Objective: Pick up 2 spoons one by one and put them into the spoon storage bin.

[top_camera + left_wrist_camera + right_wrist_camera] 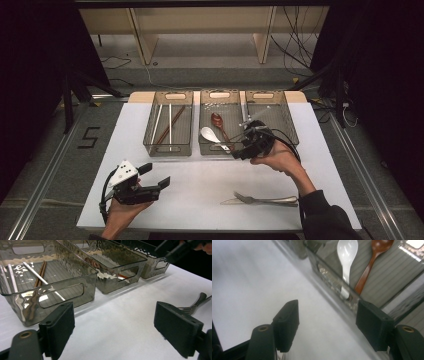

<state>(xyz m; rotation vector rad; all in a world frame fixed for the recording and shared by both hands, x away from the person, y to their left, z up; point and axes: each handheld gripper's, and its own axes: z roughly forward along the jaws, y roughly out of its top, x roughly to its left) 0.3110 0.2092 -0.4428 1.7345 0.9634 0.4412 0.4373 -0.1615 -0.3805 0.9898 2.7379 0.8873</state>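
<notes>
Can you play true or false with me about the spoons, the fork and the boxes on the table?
1. The white spoon lies in the middle bin. True.
2. The fork is inside a bin. False: it lies on the white table.
3. The right gripper holds the brown spoon. False: its jaws are open and empty.
4. Chopsticks lie in the left bin. True.
5. The left gripper is open. True.

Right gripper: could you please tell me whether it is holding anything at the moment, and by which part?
Nothing is held: the right gripper has open jaws with only bare table between them.
</notes>
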